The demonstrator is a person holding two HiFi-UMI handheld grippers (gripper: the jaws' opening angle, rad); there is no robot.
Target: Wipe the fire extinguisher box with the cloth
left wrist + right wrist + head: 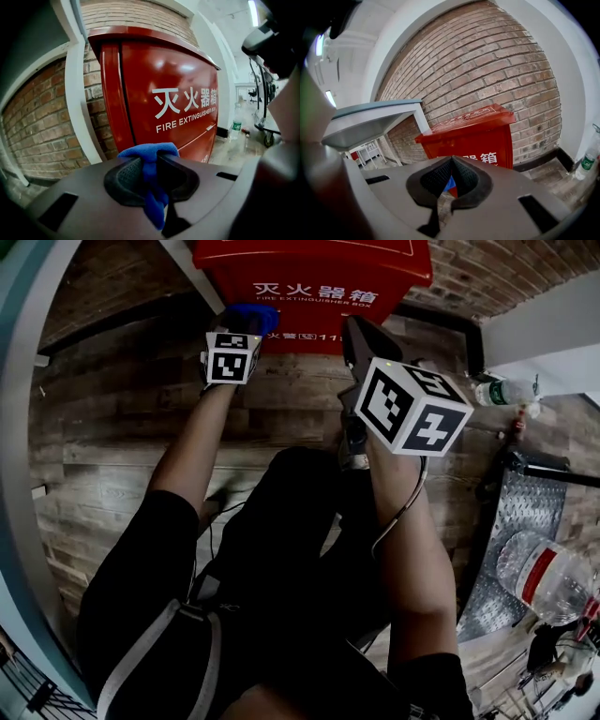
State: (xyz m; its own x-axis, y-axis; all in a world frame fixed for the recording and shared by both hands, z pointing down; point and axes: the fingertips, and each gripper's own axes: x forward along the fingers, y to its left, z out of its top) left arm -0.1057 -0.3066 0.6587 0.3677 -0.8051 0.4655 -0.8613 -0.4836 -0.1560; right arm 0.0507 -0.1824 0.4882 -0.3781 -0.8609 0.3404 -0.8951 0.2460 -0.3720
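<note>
The red fire extinguisher box [314,282] stands against a brick wall, its front printed with white characters. In the left gripper view the box [173,93] fills the middle, close ahead. My left gripper [246,326] is shut on a blue cloth [249,315], held just in front of the box's lower front. The cloth [150,173] is bunched between the jaws and hangs down. My right gripper [361,334] is to the right of it, near the box front, shut with nothing in it. In the right gripper view the box [473,136] is beyond the shut jaws, with a sliver of the cloth [449,183].
A plastic bottle [502,390] stands on the wooden floor to the right of the box. A bigger bottle [544,577] and a metal tread plate [520,521] are at the right. A white frame post [77,93] rises left of the box. A wheeled cart [265,108] stands farther off.
</note>
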